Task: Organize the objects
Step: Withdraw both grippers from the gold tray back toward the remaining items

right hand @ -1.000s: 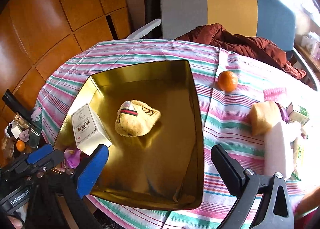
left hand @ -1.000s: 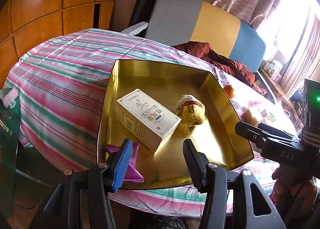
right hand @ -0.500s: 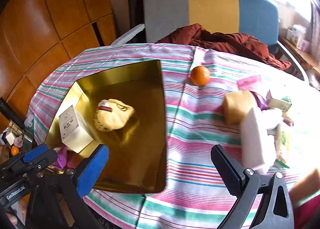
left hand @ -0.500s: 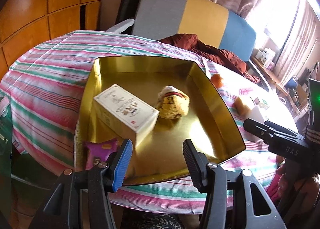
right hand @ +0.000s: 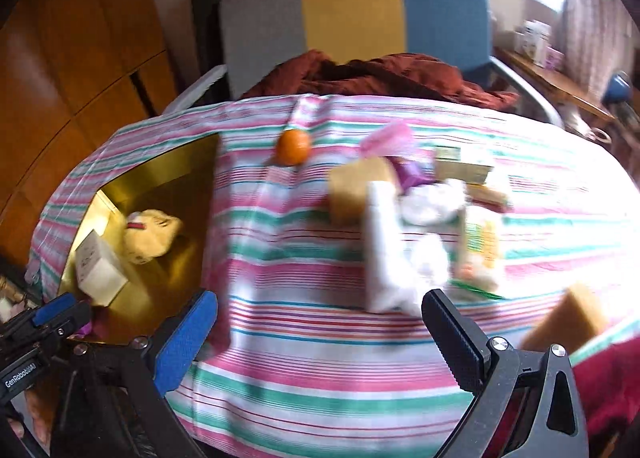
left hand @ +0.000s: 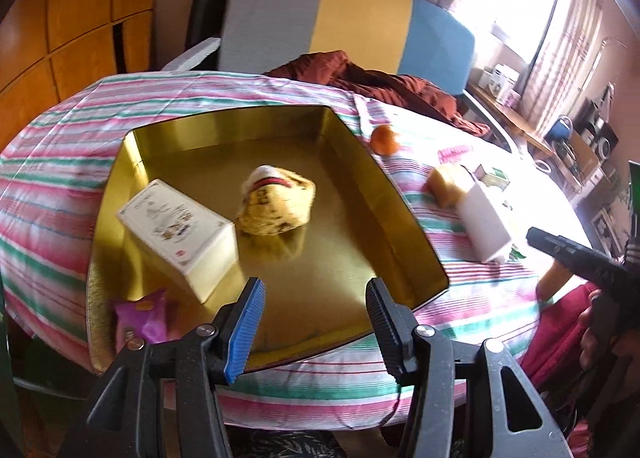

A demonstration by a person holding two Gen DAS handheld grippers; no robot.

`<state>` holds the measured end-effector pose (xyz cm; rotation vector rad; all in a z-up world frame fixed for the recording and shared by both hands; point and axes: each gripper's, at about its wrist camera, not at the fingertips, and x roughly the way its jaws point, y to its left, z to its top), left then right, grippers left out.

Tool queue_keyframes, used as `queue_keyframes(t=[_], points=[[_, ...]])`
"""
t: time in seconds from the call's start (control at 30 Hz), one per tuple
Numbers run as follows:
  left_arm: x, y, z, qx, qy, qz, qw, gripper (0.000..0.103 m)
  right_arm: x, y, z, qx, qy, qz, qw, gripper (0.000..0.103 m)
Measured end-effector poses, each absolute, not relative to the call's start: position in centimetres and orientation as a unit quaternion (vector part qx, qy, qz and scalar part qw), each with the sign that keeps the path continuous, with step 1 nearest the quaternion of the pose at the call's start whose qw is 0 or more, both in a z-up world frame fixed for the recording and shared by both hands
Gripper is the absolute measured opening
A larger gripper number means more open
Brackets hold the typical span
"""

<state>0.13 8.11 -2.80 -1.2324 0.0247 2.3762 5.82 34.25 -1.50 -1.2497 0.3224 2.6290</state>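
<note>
A gold tray [left hand: 404,213] [right hand: 208,177] lies on the striped tablecloth and holds a white box [left hand: 180,234] [right hand: 98,268], a yellow plush toy [left hand: 276,201] [right hand: 150,236] and a purple packet [left hand: 142,320]. My left gripper [left hand: 314,318] hangs open and empty over the tray's near edge. My right gripper [right hand: 320,330] is open and empty above bare cloth, short of a pile with a white block [right hand: 384,246] [left hand: 484,223], a yellow sponge [right hand: 356,185] [left hand: 448,183], packets and a green-and-white carton [right hand: 464,163]. An orange [right hand: 294,146] [left hand: 385,139] sits beyond.
A grey, yellow and blue chair [left hand: 340,21] with a dark red garment [right hand: 380,77] stands behind the table. Wooden panels [left hand: 60,17] line the left wall. A second yellow sponge [right hand: 568,322] lies near the table's right front edge. A side shelf with clutter [left hand: 580,137] is at the right.
Both views have swung to the right. The tray has slid left in the right wrist view and the pile of loose things has come into the middle. Neither gripper's jaws have moved.
</note>
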Motion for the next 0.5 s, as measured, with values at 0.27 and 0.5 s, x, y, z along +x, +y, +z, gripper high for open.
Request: queue_keyframes(t=[0.27,0.5], points=[[0.8,12.7,-1.6,-0.437,0.037,0.851,0.290,0.053,10.5,42.3,1.6,-0.390,0.120,0.888,0.209,0.103],[1.2,18.0,-0.7,-0.434,0.062,0.830,0.346,0.053,13.3,48.2,2.1,-0.388,0.150,0.867,0.272,0.103]])
